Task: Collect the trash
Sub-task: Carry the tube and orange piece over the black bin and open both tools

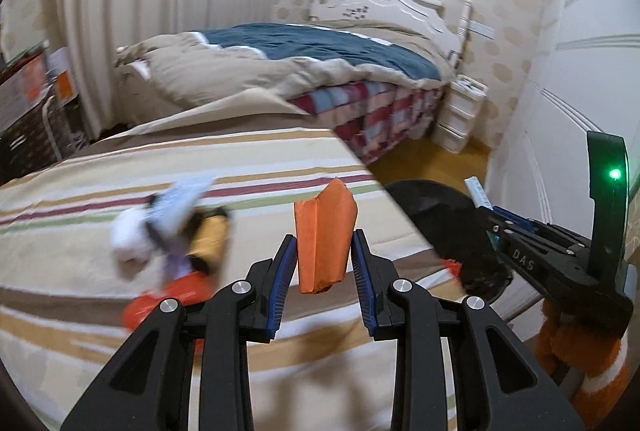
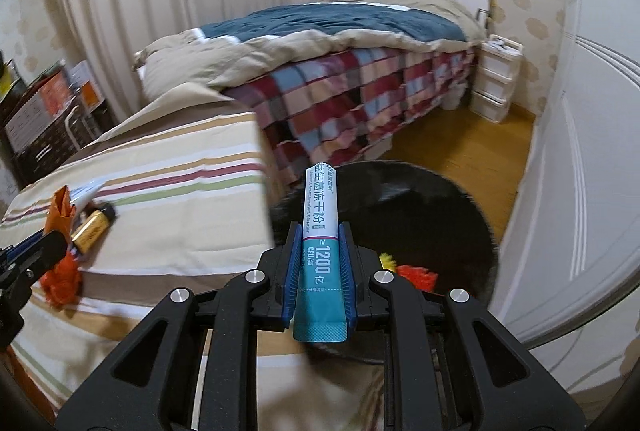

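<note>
— Between the left claw's blue pads, what is that?
— A folded orange wrapper, standing upright; the jaws are closed on its lower half. The right claw is likewise clamped, on a white and teal sachet that pokes out past the tips.

— Where are both pieces headed?
— My guess is the black bin on the floor just past the corner of the striped bed. The sachet already hangs over its rim; the wrapper is over the bed's edge, beside it.

— How to do the drop well?
— Bring each piece fully over the opening before letting go; both are light and could flutter onto the wooden floor. Tilting the tips further down would help them slide out.

— And the pose?
— Both claws point forward and downward, side by side, the right one nearer the white door.

— Anything left?
— Yes: blurred scraps still lie on the striped bed to the left, a gold packet among them. Farther off stands a second bed with a blue quilt.
</note>
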`<action>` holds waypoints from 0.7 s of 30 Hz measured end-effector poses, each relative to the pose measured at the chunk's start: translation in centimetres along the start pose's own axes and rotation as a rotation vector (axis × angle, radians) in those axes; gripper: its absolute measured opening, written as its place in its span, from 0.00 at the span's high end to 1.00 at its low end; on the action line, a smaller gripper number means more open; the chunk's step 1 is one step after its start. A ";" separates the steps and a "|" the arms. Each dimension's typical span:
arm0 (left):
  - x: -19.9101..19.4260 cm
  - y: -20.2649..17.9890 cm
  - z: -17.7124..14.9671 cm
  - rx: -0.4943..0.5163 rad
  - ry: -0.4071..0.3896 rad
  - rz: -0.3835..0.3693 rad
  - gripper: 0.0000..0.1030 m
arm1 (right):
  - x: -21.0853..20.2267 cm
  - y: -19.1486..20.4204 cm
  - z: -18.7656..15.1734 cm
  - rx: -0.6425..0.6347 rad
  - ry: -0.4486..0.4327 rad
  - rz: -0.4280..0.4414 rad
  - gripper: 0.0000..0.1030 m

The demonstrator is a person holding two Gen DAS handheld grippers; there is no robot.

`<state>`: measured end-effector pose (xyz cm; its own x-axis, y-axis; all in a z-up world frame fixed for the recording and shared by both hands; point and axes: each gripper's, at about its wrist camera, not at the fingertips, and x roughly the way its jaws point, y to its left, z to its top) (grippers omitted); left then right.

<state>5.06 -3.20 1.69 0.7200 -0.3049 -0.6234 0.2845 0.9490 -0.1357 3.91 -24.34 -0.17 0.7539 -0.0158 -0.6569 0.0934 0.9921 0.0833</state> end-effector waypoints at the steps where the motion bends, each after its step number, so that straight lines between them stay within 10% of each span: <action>1: 0.6 -0.7 0.3 0.008 0.001 -0.009 0.70 | 0.1 -0.5 0.1 0.006 -0.001 -0.007 0.82; 21: 9.8 -10.0 2.0 0.140 0.077 -0.024 0.67 | 5.3 -7.4 0.5 0.074 0.041 -0.064 0.75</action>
<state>10.55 -15.84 -1.53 0.6628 -0.3153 -0.6791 0.3901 0.9196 -0.0462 7.55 -31.83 -3.95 0.7175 -0.0724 -0.6928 0.1895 0.9774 0.0941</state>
